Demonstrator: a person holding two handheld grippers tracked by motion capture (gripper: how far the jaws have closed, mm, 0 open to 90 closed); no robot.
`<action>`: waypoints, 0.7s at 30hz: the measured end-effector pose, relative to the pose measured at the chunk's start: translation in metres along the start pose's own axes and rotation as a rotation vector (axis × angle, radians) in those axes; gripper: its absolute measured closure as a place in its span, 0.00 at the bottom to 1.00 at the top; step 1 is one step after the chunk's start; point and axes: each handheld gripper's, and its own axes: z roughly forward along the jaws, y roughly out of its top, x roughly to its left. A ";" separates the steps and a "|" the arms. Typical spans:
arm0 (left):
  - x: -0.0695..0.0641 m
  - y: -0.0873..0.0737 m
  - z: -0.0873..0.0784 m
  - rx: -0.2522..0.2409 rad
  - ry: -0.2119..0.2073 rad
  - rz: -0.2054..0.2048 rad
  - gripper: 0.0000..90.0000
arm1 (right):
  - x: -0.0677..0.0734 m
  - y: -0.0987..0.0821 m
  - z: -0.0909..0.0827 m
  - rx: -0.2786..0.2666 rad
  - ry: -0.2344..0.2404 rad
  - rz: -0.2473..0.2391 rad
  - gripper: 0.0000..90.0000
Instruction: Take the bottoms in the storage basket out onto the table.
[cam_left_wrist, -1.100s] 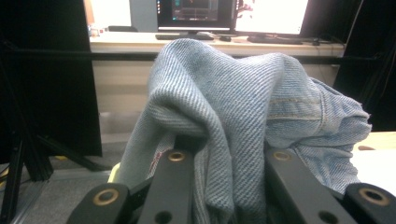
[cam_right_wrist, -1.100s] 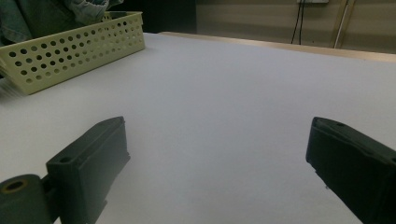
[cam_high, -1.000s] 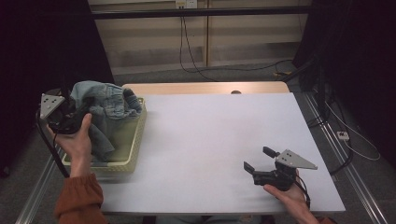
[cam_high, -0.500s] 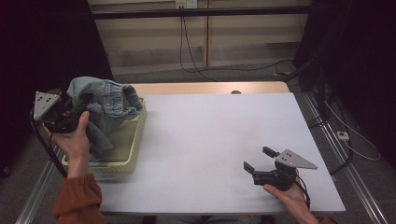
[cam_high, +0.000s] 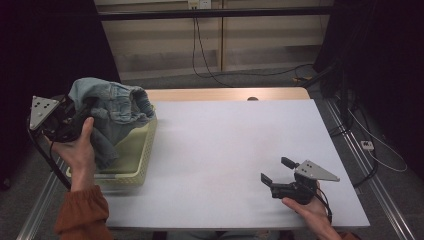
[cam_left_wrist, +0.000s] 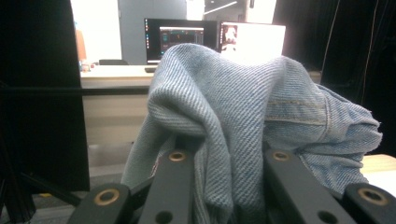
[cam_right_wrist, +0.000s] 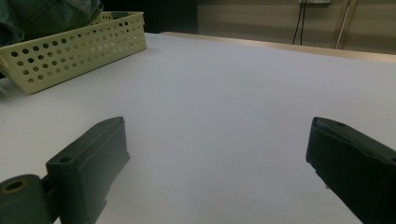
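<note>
Since a second ago the left gripper (cam_high: 75, 117) has carried the jeans (cam_high: 112, 107) higher above the basket (cam_high: 142, 155), jaws clamped on a thick fold (most cloth hangs loose). A trailing leg could snag the rim and drag it; the right gripper (cam_high: 279, 172) rests wide open, empty.
</note>
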 end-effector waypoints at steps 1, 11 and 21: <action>-0.001 0.001 -0.001 -0.004 0.000 -0.003 0.89 | 0.000 0.000 0.000 0.000 0.000 -0.001 0.06; -0.004 0.008 -0.005 -0.038 -0.016 -0.006 0.89 | 0.000 0.000 0.000 -0.001 0.000 -0.002 0.06; -0.008 0.017 -0.008 -0.067 -0.024 -0.007 0.89 | 0.000 0.000 0.000 -0.001 0.001 -0.002 0.06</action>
